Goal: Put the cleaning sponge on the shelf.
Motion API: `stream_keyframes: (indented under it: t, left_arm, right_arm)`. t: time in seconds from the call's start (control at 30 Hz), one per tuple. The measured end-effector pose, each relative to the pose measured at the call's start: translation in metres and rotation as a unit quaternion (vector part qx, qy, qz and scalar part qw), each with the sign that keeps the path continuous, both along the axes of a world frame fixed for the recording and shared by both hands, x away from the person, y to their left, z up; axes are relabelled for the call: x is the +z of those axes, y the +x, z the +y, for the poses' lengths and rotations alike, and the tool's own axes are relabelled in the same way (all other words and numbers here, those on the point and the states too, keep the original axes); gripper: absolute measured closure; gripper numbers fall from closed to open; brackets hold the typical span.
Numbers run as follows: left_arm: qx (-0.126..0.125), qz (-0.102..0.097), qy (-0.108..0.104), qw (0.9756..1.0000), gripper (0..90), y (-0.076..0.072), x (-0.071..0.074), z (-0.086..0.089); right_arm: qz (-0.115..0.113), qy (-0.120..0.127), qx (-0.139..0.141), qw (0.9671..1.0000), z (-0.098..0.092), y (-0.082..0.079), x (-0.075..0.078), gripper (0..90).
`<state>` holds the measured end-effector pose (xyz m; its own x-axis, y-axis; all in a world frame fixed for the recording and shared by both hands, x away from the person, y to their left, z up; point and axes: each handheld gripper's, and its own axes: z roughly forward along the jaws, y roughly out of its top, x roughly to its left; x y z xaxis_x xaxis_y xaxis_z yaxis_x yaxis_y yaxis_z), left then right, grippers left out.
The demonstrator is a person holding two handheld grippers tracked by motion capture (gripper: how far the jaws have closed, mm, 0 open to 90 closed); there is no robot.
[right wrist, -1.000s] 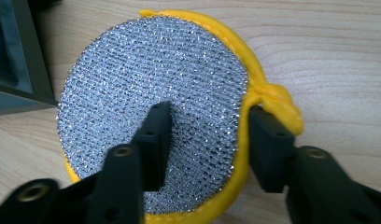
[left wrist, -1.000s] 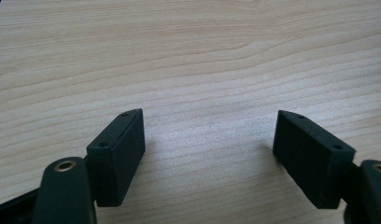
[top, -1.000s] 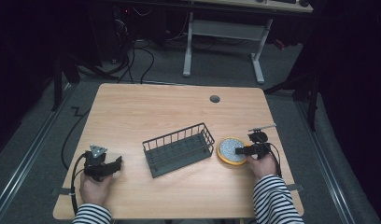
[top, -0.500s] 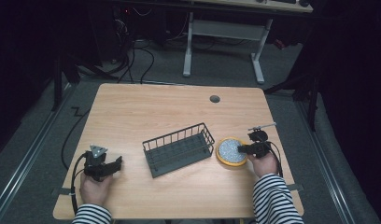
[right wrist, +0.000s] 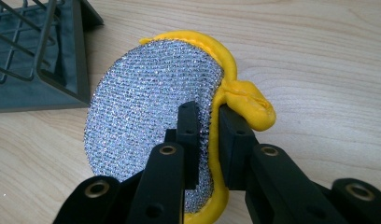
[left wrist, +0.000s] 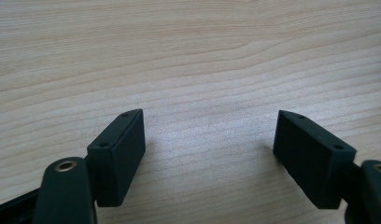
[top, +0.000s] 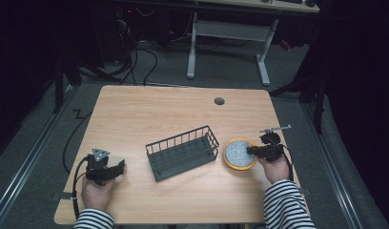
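A dark wire basket (top: 182, 152) sits near the middle of the light wooden table (top: 173, 109), its long side angled across the tabletop, and we can make out nothing inside it from the high view; in the right gripper view a corner of the same basket (right wrist: 37, 51) shows bare mesh and a solid dark wall.

Just to the basket's right lies a round scouring pad (top: 240, 152), silver mesh on top with a yellow rim, close beside the basket but apart from it. We see the right gripper (top: 259, 150) at the pad's right edge, held by the right hand (top: 274, 167) in a striped sleeve. In the right gripper view the right gripper (right wrist: 208, 135) has its two black jaws pressed on the pad's rim, one on the glittering silver face (right wrist: 151, 107) and one on the yellow backing, which bunches into a fold just beyond the jaws. The pad stands tilted there, its far edge toward the basket.

At the table's near left corner the left hand (top: 98, 191) holds the left gripper (top: 117, 168) low over bare wood, well apart from both basket and pad. In the left gripper view we see the left gripper (left wrist: 209, 140) with its jaws spread wide and only woodgrain between them.

A small dark round opening (top: 219, 101) marks the table's far side.
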<state>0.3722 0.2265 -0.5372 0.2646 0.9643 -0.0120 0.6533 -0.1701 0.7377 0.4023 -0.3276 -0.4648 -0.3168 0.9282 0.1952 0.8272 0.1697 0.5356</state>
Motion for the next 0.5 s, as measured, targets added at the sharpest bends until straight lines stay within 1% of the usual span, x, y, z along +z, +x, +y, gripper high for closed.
stream_keyframes:
  t: [0.1,0.13,0.2,0.3,0.43,0.5]
  left_arm:
    - [-0.001,0.001,0.0,1.0,25.5,0.0,0.0,0.0]
    - [0.0,0.001,0.0,1.0,25.5,0.0,0.0,0.0]
    - [-0.001,0.001,0.0,1.0,25.5,0.0,0.0,0.0]
    - [0.0,0.0,0.0,1.0,25.4,0.0,0.0,0.0]
    - [0.0,0.0,0.0,1.0,25.4,0.0,0.0,0.0]
    - [-0.001,0.001,0.0,1.0,25.4,0.0,0.0,0.0]
  right_arm:
    - [-0.006,-0.003,0.002,1.0,-0.001,-0.002,0.004,80.4]
    - [-0.013,-0.002,0.004,0.9999,-0.002,-0.003,0.01,80.4]
    - [-0.021,-0.005,0.008,0.9997,-0.002,-0.005,0.014,80.4]
    - [-0.025,-0.007,0.009,0.9996,-0.003,-0.006,0.018,80.4]
    - [-0.029,-0.002,0.007,0.9996,-0.007,-0.008,0.02,80.4]
    - [-0.037,-0.001,0.007,0.9993,-0.008,-0.01,0.025,80.4]
